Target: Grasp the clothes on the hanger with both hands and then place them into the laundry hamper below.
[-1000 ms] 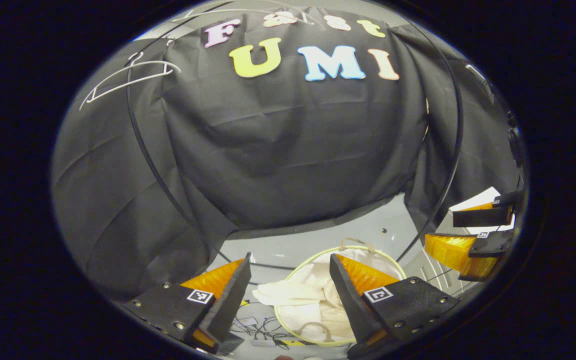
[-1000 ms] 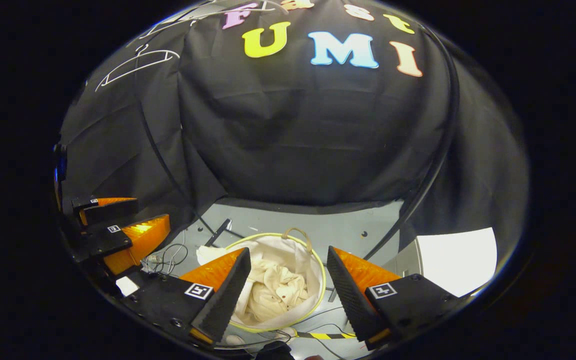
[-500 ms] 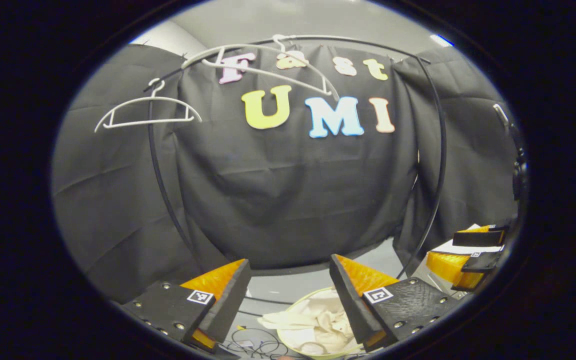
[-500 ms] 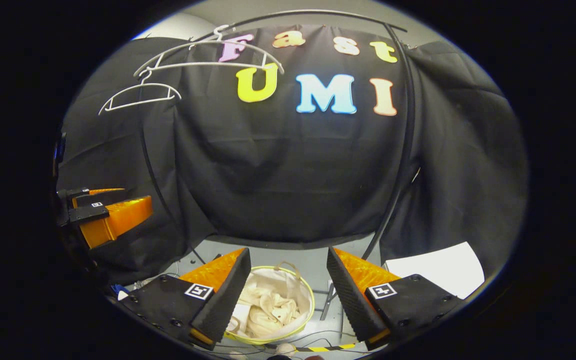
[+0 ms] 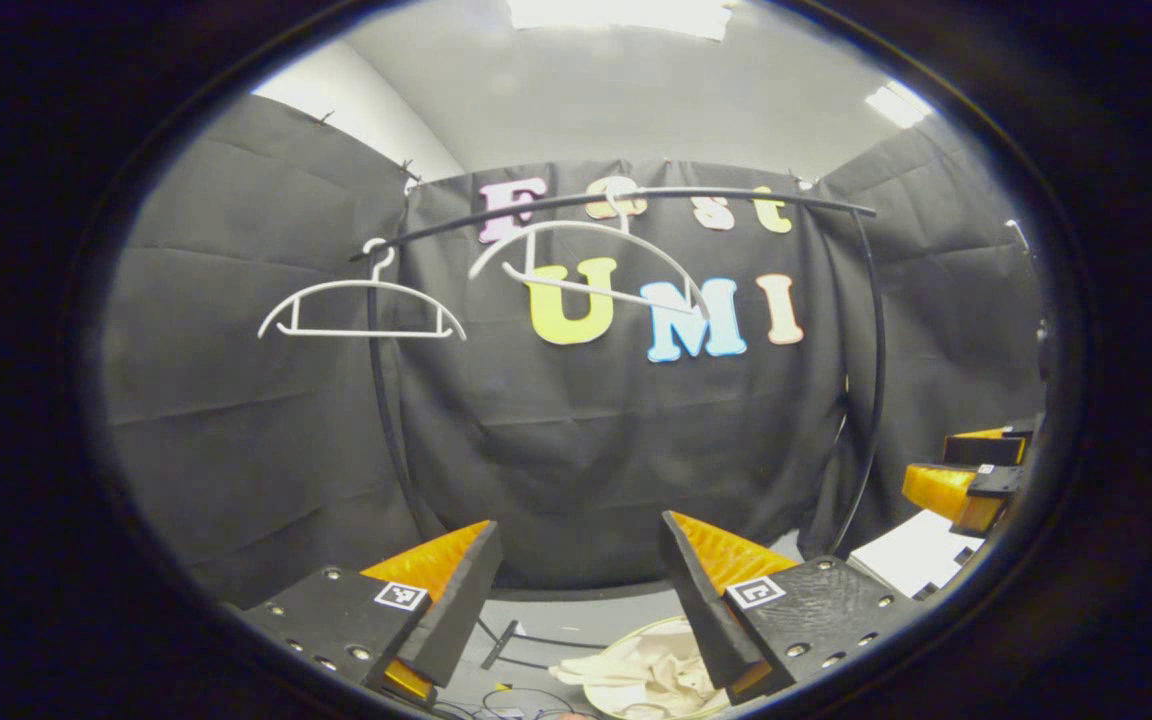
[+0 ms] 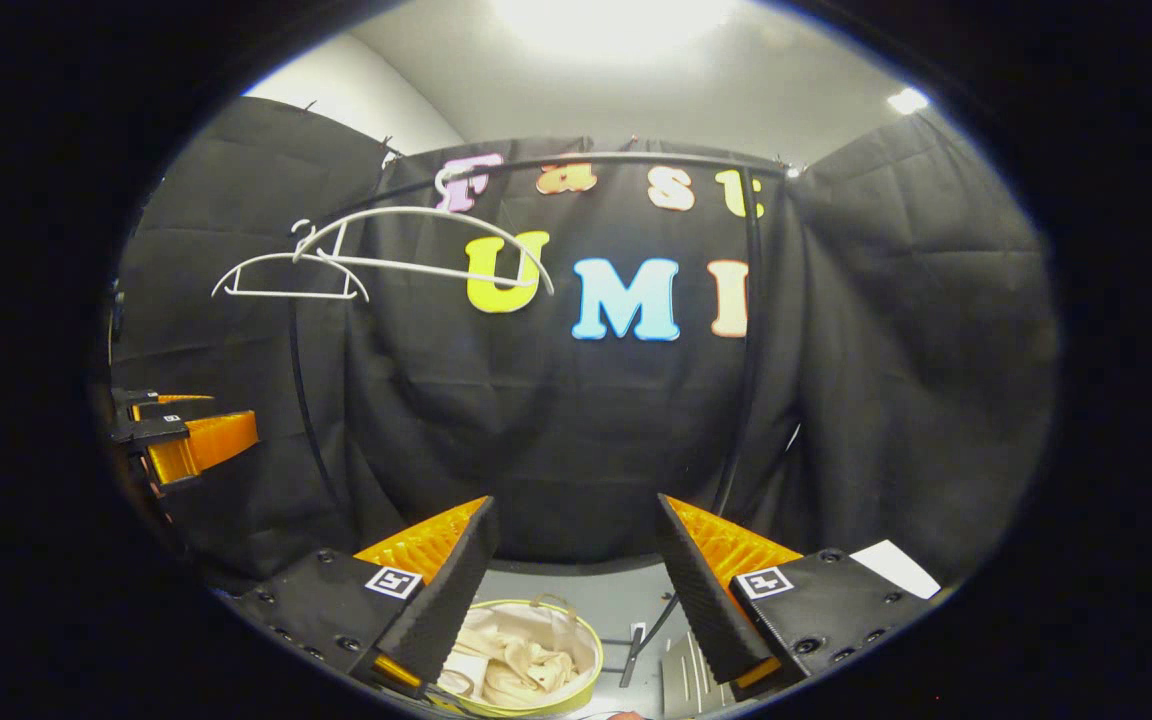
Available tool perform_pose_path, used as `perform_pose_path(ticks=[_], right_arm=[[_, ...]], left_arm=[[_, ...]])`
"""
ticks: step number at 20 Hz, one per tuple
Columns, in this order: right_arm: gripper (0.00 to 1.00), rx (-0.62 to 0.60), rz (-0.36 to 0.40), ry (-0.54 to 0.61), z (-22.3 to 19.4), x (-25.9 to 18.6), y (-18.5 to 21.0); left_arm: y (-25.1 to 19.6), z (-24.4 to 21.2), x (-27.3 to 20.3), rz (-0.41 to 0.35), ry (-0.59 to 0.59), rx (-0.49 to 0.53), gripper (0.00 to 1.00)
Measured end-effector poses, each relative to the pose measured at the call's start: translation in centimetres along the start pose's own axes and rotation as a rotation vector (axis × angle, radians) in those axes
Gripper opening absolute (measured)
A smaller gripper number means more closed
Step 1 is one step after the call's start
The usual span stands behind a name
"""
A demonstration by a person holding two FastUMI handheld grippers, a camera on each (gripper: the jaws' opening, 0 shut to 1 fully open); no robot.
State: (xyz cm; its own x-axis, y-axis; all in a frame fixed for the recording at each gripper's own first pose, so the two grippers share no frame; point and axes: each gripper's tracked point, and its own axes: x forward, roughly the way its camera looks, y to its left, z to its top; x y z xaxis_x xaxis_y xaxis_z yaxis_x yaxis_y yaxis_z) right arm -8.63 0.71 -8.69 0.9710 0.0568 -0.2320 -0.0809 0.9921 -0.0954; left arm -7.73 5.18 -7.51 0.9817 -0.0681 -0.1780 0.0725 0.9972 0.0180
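Observation:
Cream clothes (image 5: 651,665) lie in the round yellow-rimmed hamper (image 5: 604,694) on the floor, one piece hanging over its left rim. In the right gripper view the clothes (image 6: 511,665) fill the hamper (image 6: 586,640) too. Two bare white hangers (image 5: 361,310) (image 5: 591,265) hang on the black rail (image 5: 636,197). My left gripper (image 5: 576,585) stands open and holds nothing, high above the hamper. My right gripper (image 6: 571,570) is open and holds nothing as well. Each shows at the far edge of the other's view, the right gripper (image 5: 971,480) and the left gripper (image 6: 181,435).
The curved black rack poles (image 5: 871,380) (image 6: 746,330) run down to the grey floor (image 6: 626,590). Cables (image 5: 526,700) lie on the floor left of the hamper. A white sheet (image 6: 894,568) lies at the right.
Both grippers have risen and tilted upward: the hamper has dropped to the bottom edge of both views, and the hangers, rail and ceiling have come into sight. Both stayed open.

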Motion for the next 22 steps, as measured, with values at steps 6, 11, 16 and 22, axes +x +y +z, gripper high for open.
perform_pose_path(ticks=[6,11,16,22], right_arm=[[0.97,-0.034,-0.055,-0.136,4.2,-2.8,-1.4],[0.98,-0.020,-0.076,-0.143,4.3,-4.4,-1.4],[1.00,0.001,-0.095,-0.156,4.7,-5.1,-1.3],[0.96,-0.022,-0.103,-0.192,5.7,-6.0,-0.9]], left_arm=[[2.2,3.8,-4.2,0.035,-0.095,-0.006,0.94],[1.4,5.1,-5.9,0.025,-0.144,-0.014,0.93],[0.4,5.6,-6.3,0.003,-0.163,-0.010,0.92],[-0.8,4.1,-7.0,-0.010,-0.195,-0.024,0.92]])
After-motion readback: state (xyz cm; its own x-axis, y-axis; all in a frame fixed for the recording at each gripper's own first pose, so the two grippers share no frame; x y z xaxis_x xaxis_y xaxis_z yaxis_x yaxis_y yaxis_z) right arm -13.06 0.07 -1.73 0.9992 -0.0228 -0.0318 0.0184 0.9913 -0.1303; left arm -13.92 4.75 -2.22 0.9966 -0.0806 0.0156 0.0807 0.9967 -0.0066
